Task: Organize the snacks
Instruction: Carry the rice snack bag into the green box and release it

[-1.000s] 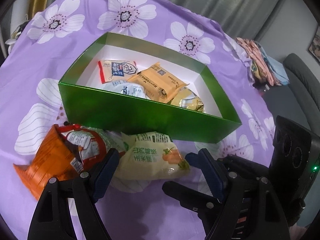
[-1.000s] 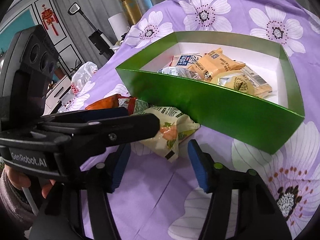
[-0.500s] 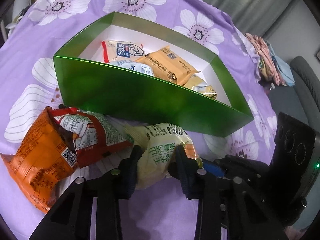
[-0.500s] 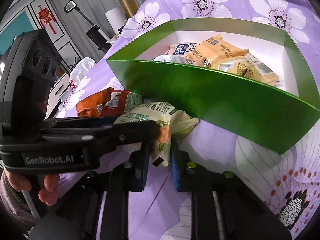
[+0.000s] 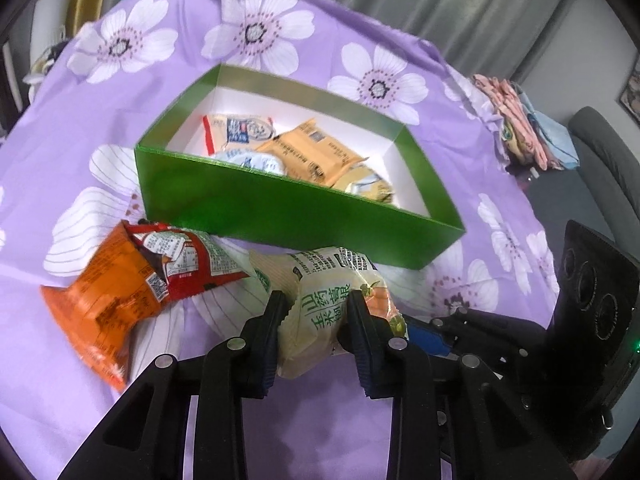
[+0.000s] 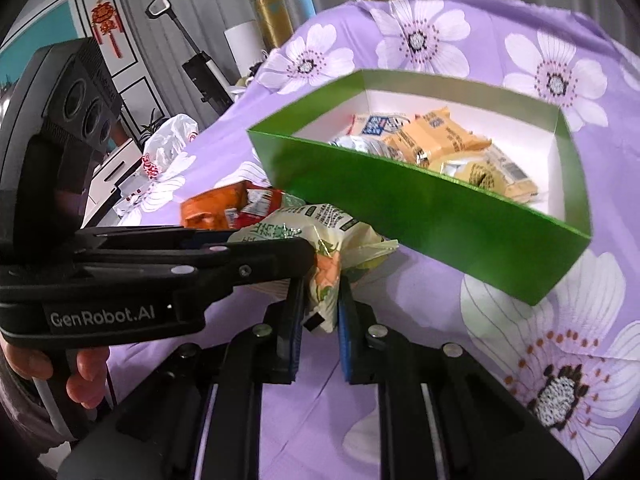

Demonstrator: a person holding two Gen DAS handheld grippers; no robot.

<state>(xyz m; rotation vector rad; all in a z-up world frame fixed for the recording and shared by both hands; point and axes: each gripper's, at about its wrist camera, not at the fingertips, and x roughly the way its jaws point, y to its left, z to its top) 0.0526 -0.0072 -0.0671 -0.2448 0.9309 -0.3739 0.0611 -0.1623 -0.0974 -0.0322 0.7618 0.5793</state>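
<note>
A pale yellow-green snack bag [image 5: 320,304] is held by both grippers, lifted just in front of the green box [image 5: 280,208]. My left gripper [image 5: 318,312] is shut on its middle. My right gripper [image 6: 320,300] is shut on its end [image 6: 324,280]. The green box [image 6: 420,200] has a white inside and holds several snack packets [image 5: 304,152], also shown in the right wrist view [image 6: 436,140]. An orange and red snack bag [image 5: 132,280] lies on the purple flowered cloth left of the held bag; it also shows in the right wrist view [image 6: 228,208].
The purple flowered cloth [image 5: 400,80] covers the whole surface. Folded clothes [image 5: 524,128] lie at the far right edge, beside a grey chair [image 5: 608,168]. A white plastic bag [image 6: 168,140] lies at the far left edge. A hand [image 6: 60,372] holds the left gripper's handle.
Both grippers closed from open onto the yellow-green bag and have lifted it off the cloth toward the box.
</note>
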